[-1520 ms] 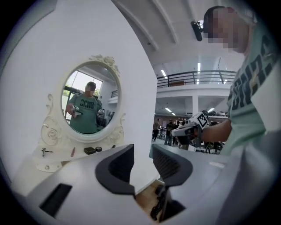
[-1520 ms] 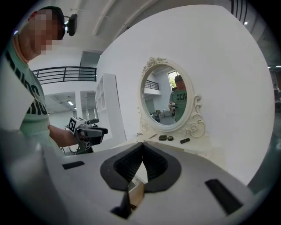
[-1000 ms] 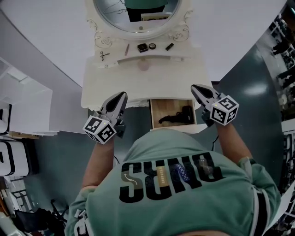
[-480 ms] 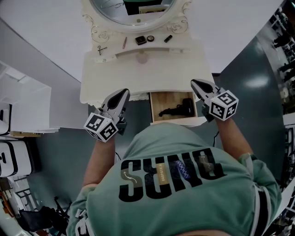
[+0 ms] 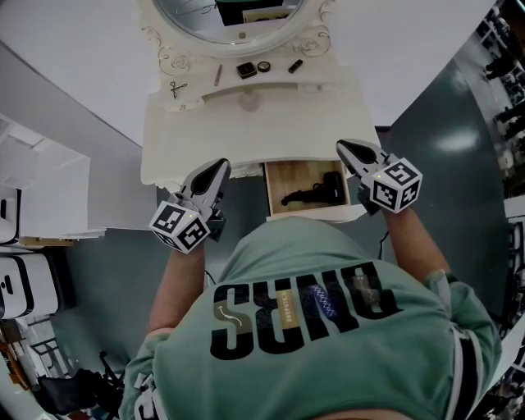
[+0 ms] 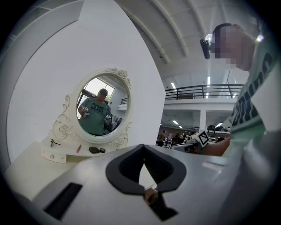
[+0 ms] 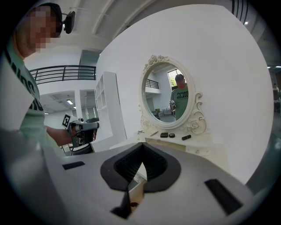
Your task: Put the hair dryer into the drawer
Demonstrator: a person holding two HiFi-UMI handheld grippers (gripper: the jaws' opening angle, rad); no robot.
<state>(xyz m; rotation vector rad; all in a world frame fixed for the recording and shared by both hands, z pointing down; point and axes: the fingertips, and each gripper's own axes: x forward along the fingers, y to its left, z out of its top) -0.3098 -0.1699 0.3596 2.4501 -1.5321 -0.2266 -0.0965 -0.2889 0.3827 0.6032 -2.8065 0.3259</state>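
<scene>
The black hair dryer lies inside the open wooden drawer of the white dressing table. My left gripper hovers at the table's front edge, left of the drawer, shut and holding nothing. My right gripper is at the drawer's right side, above its corner, also shut and holding nothing. In the left gripper view the dark pads meet at the left gripper tip. The right gripper points toward the mirror in its own view.
An oval mirror stands at the table's back, with scissors, a compact and small cosmetics on the shelf below it. White shelving stands to the left. Dark floor lies on both sides of the person.
The head view has drifted slightly. Both grippers, the drawer and the hair dryer stay as they were.
</scene>
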